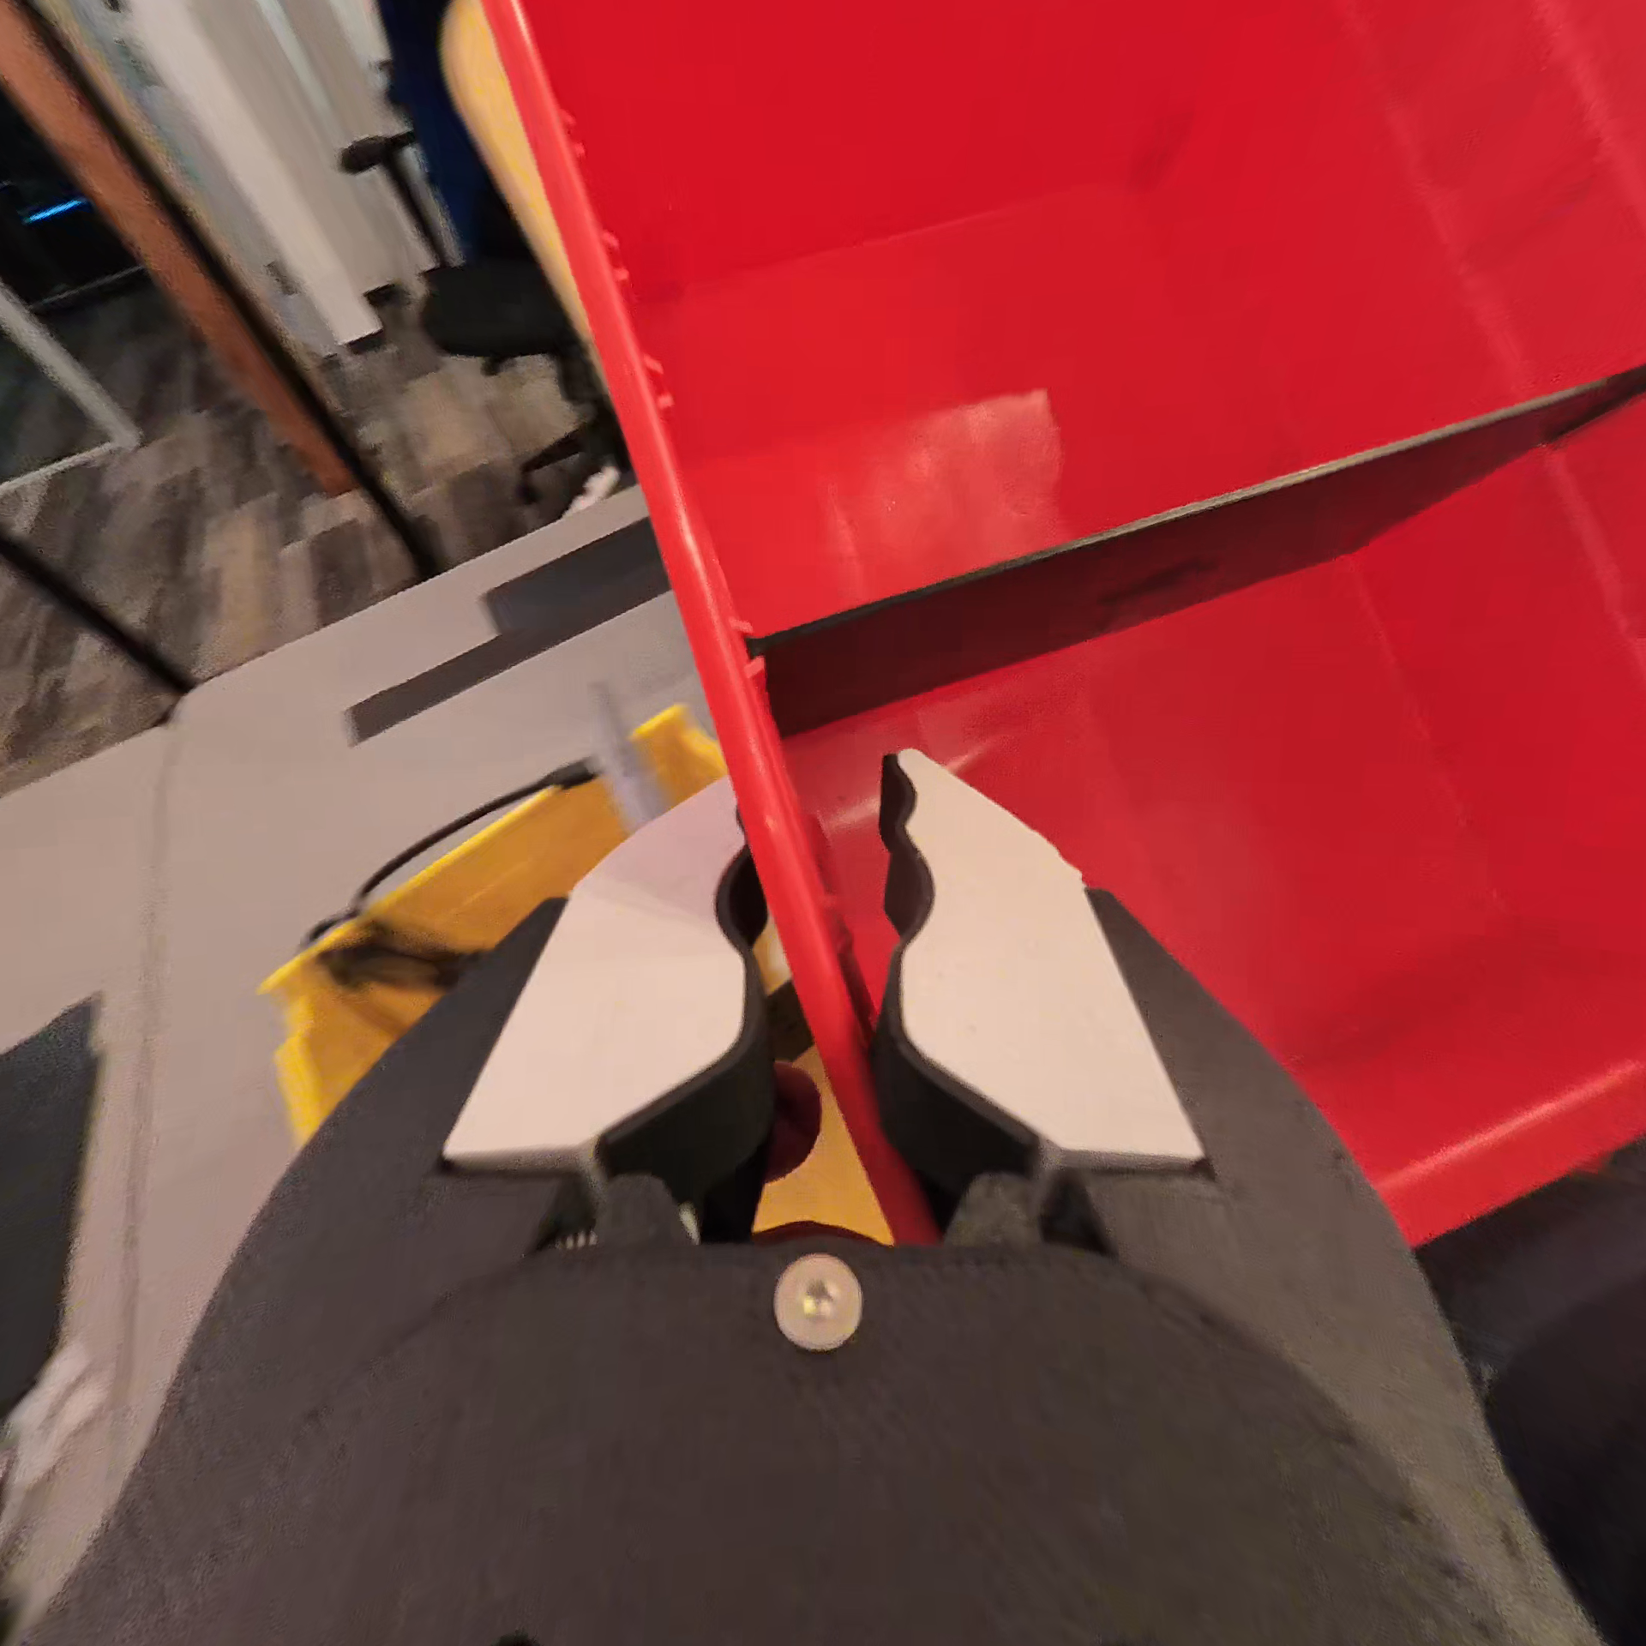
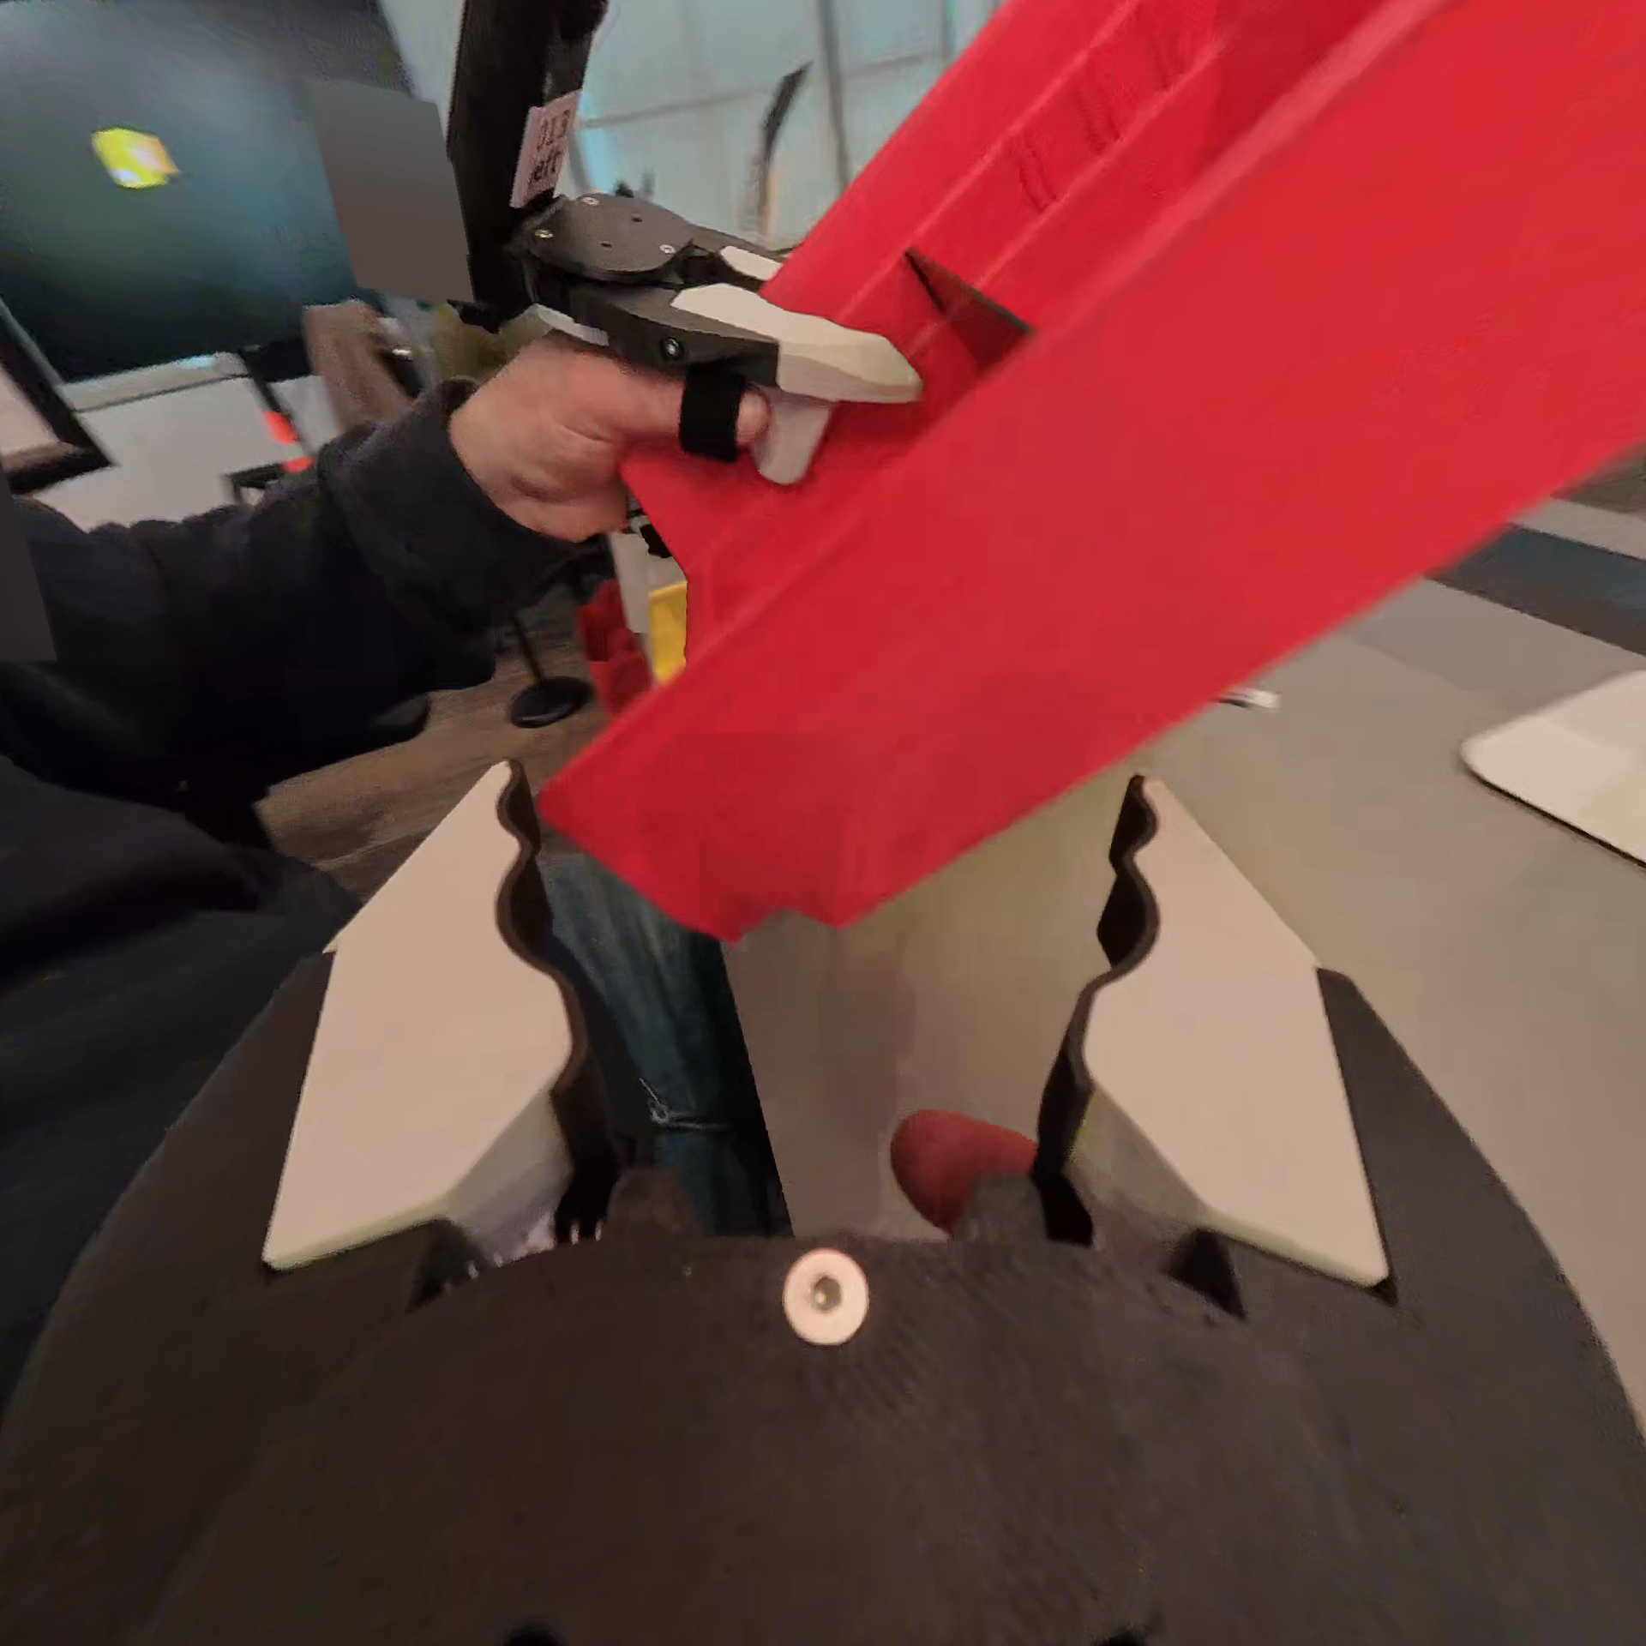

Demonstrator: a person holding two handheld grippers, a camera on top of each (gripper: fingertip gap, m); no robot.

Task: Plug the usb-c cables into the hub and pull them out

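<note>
Left claw (image 1: 824, 891) clamps rim of red divided bin (image 1: 1158, 445), tilted above grey desk (image 1: 267, 802). Right claw (image 2: 824, 891) open, empty. Hub, USB-C cables not identifiable; plugging apparently not started.

Black tongs (image 1: 815, 900) with pale grey wavy-edged fingers (image 2: 1238, 1051), silver screw (image 2: 825, 1296); dark sleeve (image 2: 267, 570)

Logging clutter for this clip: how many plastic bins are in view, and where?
2. A red bin, with a black divider inside, is gripped by its wall in the left gripper and held tilted. A yellow bin sits on the grey table behind it. More may be hidden.
</note>
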